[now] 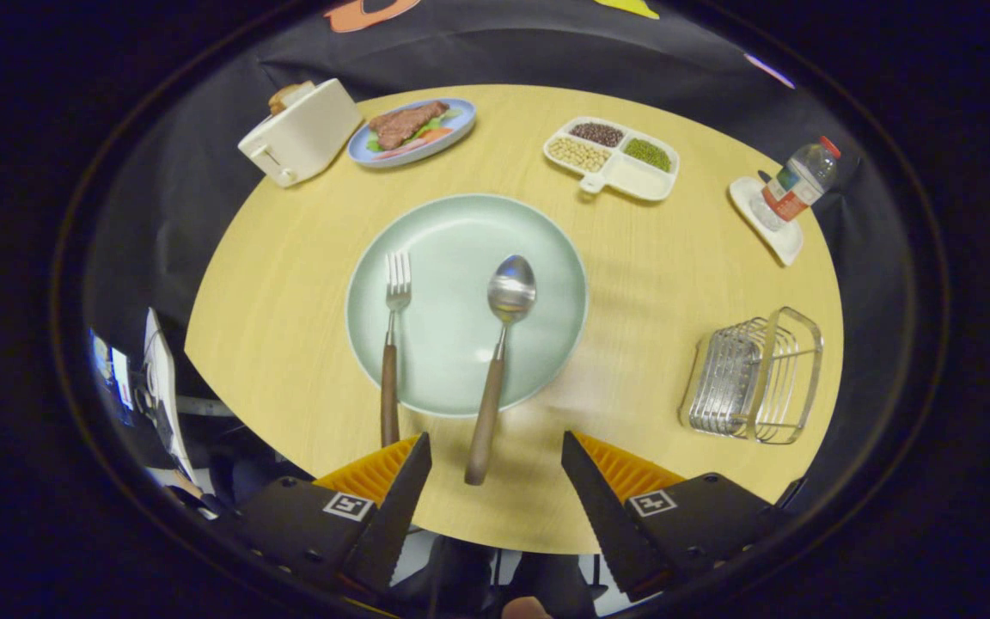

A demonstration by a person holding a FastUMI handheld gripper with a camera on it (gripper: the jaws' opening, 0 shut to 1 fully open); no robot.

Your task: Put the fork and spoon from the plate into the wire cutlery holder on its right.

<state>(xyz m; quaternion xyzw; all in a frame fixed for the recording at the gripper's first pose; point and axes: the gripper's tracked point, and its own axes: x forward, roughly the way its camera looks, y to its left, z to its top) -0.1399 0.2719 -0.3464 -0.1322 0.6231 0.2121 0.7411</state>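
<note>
A pale green plate (546,258) lies in the middle of the round wooden table (289,284). On it rest a fork (392,344) and a spoon (499,344), both with brown wooden handles that reach over the plate's near rim. To the right of the plate stands the wire cutlery holder (753,378), with nothing in it. My gripper (495,451) is open, held above the table's near edge. The spoon's handle end lies between the two fingers, touched by neither. The fork's handle end sits just beside the left fingertip (413,460).
Along the far side of the table stand a cream toaster (302,133), a blue plate of food (413,129) and a white divided dish of beans (611,159). A plastic bottle (796,185) stands on a white tray at the far right.
</note>
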